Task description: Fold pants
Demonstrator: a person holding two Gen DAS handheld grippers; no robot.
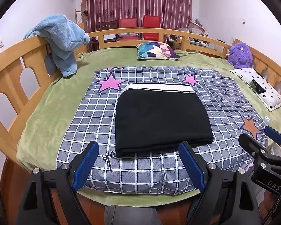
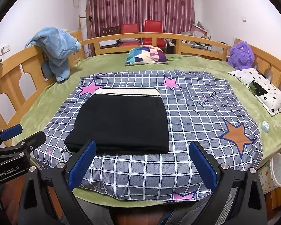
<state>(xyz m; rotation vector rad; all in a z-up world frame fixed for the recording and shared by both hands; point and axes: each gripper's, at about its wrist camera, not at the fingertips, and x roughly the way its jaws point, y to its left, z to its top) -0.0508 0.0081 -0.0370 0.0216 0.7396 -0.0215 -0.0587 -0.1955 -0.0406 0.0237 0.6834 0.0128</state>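
Note:
Black pants (image 1: 161, 118) (image 2: 121, 121) lie folded into a flat rectangle on a grey checked cloth (image 1: 144, 170) (image 2: 196, 112) with pink stars, their white waistband at the far edge. My left gripper (image 1: 138, 151) hovers open just short of the near fold, nothing between its blue pads. Beside it on the right, my right gripper (image 2: 142, 150) is open too, held back from the pants' near right corner. Each gripper shows in the other's view, the right gripper (image 1: 262, 136) at the right edge and the left gripper (image 2: 20, 133) at the left edge.
A green blanket (image 1: 52, 108) covers the bed inside a wooden rail (image 1: 13, 71). A blue towel (image 1: 61, 39) hangs on the left rail. A patterned cushion (image 1: 157, 50), a purple plush toy (image 1: 239, 54) and a white flowered pillow (image 1: 258, 86) lie at the far and right sides.

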